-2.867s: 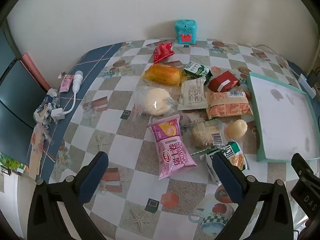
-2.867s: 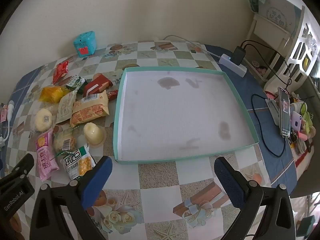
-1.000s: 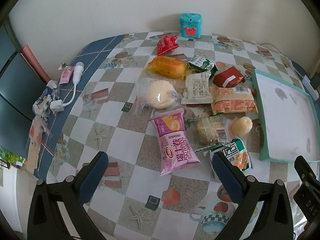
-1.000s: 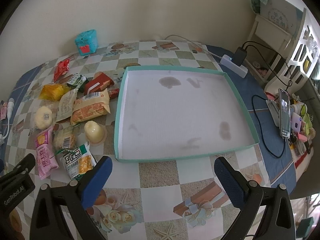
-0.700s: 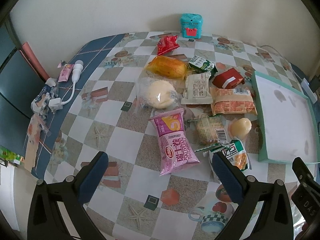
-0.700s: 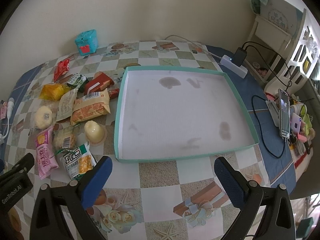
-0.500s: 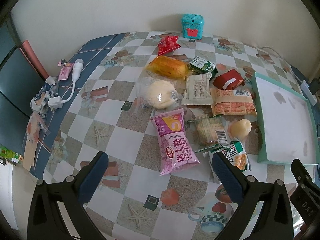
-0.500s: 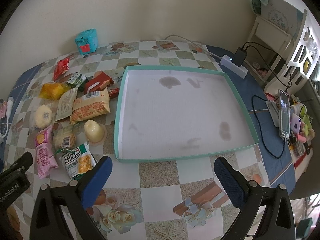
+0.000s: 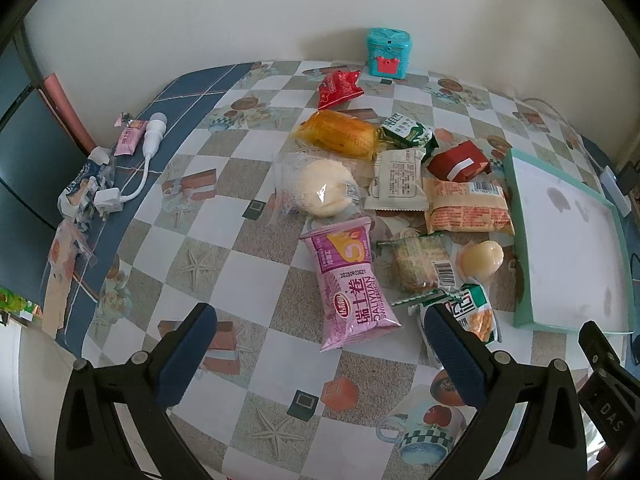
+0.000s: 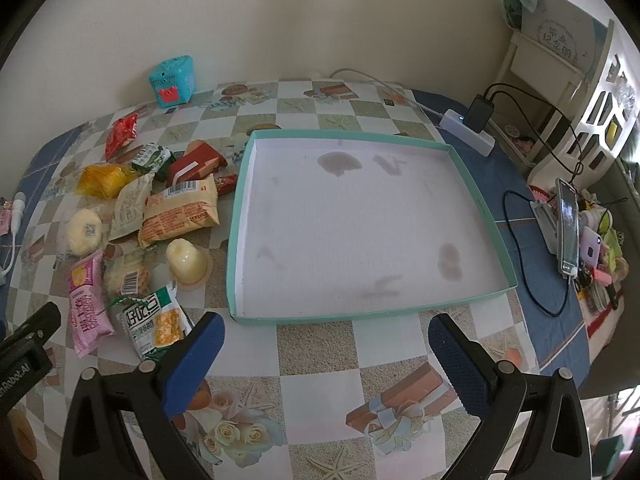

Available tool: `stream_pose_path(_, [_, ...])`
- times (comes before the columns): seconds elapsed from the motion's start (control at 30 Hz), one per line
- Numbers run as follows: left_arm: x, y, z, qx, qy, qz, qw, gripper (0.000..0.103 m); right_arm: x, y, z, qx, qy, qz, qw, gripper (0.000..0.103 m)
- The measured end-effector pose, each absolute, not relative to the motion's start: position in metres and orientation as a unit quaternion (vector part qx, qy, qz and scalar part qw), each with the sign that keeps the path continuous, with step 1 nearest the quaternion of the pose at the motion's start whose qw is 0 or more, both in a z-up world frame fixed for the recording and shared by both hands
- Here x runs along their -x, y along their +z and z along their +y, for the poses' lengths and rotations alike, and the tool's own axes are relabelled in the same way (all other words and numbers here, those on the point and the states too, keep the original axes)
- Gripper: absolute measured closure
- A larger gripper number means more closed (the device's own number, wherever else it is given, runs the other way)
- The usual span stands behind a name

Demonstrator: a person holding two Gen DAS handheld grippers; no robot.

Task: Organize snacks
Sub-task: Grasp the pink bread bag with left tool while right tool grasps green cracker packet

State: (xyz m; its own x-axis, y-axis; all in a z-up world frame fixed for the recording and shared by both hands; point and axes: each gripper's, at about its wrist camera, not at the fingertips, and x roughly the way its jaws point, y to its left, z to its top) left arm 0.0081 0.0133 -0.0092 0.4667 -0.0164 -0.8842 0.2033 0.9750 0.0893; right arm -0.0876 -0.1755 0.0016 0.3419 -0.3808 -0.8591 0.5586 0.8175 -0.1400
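Several snack packs lie in a loose pile on the checked tablecloth: a pink wafer pack (image 9: 350,282), a round bun in clear wrap (image 9: 322,193), an orange pack (image 9: 467,211), a yellow pack (image 9: 340,135), a jelly cup (image 9: 481,259) and a green corn pack (image 10: 154,322). A shallow teal-rimmed tray (image 10: 476,196) stands empty to their right. My left gripper (image 9: 320,340) hovers open just short of the pink pack. My right gripper (image 10: 326,338) hangs open before the tray's near rim. Neither holds anything.
A teal tin (image 9: 387,53) stands by the back wall. A white charger and cable (image 9: 120,196) lie at the table's left edge with scraps. A power strip (image 10: 468,130), cables and a phone (image 10: 568,226) sit right of the tray.
The left wrist view has swayed a little and drifted slightly back from the pile. The right gripper has barely moved. Nothing on the table has shifted.
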Motion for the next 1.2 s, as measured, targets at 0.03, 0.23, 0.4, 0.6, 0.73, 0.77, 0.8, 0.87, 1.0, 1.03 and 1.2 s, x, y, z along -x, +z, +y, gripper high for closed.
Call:
stream_pose_path(0.03, [-0.009,-0.009,0.013,-0.09,-0.064,0.513,0.851,0.0,0.087,0.002,-0.176,-0.09,-0.289,0.496,0.814,0.0])
stream_pose_path(0.23, [-0.022,-0.013,0.024,-0.068,-0.035,0.525,0.848,0.0,0.07,-0.002,-0.166,-0.088,-0.263,0.5,0.82,0.0])
stream_pose_path(0.4, [-0.038,-0.024,0.041,-0.031,-0.013,0.548,0.836,0.0,0.051,-0.015,-0.155,-0.104,-0.216,0.524,0.817,0.0])
stream_pose_path(0.6, [-0.054,-0.038,0.05,0.001,-0.015,0.571,0.821,0.0,0.034,-0.029,-0.152,-0.144,-0.171,0.536,0.814,0.0])
stream_pose_path(0.73, [-0.061,-0.043,0.046,0.004,-0.021,0.576,0.817,0.0,0.024,-0.034,-0.149,-0.16,-0.146,0.537,0.815,0.0])
stream_pose_path(0.77, [-0.063,-0.044,0.045,0.004,-0.024,0.576,0.817,0.0,0.021,-0.035,-0.145,-0.157,-0.14,0.539,0.816,0.0])
stream_pose_path(0.8, [-0.065,-0.045,0.043,0.004,-0.026,0.578,0.816,0.0,0.018,-0.037,-0.142,-0.153,-0.134,0.542,0.816,0.0])
stream_pose_path(0.87, [-0.069,-0.05,0.041,0.004,-0.031,0.583,0.812,0.0,0.013,-0.039,-0.136,-0.146,-0.12,0.547,0.815,0.002])
stream_pose_path(1.0, [-0.076,-0.058,0.038,0.005,-0.036,0.593,0.804,0.0,0.006,-0.049,-0.122,-0.121,-0.106,0.564,0.81,0.007])
stream_pose_path(1.03, [-0.077,-0.06,0.036,0.003,-0.038,0.595,0.803,0.001,0.005,-0.052,-0.12,-0.119,-0.102,0.569,0.807,0.008])
stream_pose_path(1.2, [-0.081,-0.07,0.028,-0.007,-0.044,0.607,0.794,0.001,0.002,-0.065,-0.108,-0.1,-0.089,0.588,0.797,0.014])
